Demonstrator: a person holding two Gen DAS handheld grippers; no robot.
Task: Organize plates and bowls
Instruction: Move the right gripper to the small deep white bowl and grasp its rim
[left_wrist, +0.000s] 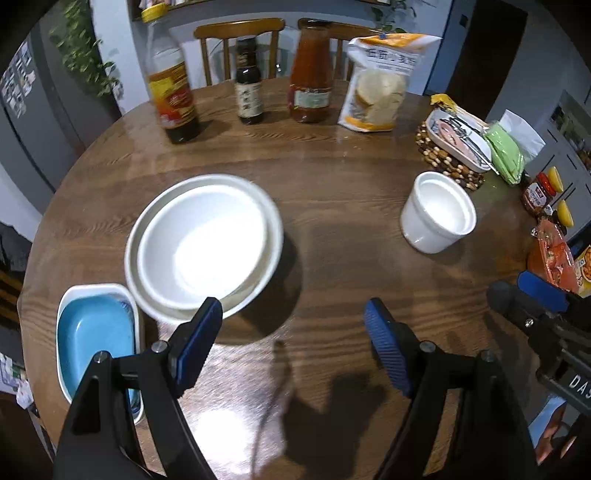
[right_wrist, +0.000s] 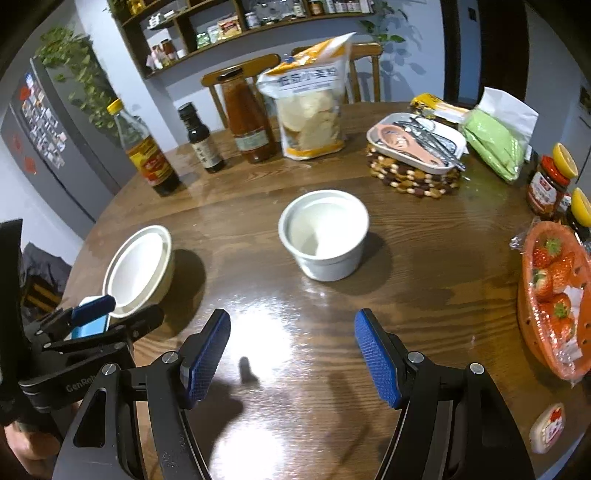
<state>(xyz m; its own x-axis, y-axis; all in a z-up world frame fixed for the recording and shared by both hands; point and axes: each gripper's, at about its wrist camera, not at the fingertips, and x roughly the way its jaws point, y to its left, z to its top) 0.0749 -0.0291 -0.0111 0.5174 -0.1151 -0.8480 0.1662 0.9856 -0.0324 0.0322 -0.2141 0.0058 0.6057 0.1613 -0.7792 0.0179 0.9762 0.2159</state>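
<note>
Two white bowls, one nested in the other (left_wrist: 203, 243), stand on the round wooden table (left_wrist: 332, 192); they also show in the right wrist view (right_wrist: 138, 271). A blue dish sits in a white rectangular dish (left_wrist: 94, 332) at the table's left edge. A small deep white bowl (left_wrist: 437, 212) stands alone to the right and is central in the right wrist view (right_wrist: 325, 234). My left gripper (left_wrist: 293, 343) is open and empty, just near of the nested bowls. My right gripper (right_wrist: 291, 356) is open and empty, short of the small bowl.
Several bottles (left_wrist: 171, 74) and a snack bag (left_wrist: 376, 81) line the far edge. A beaded basket with a cutlery tray (right_wrist: 415, 155), a green pack (right_wrist: 493, 144), jars (right_wrist: 546, 184) and a strawberry basket (right_wrist: 554, 295) crowd the right side. Chairs (left_wrist: 240, 33) stand behind.
</note>
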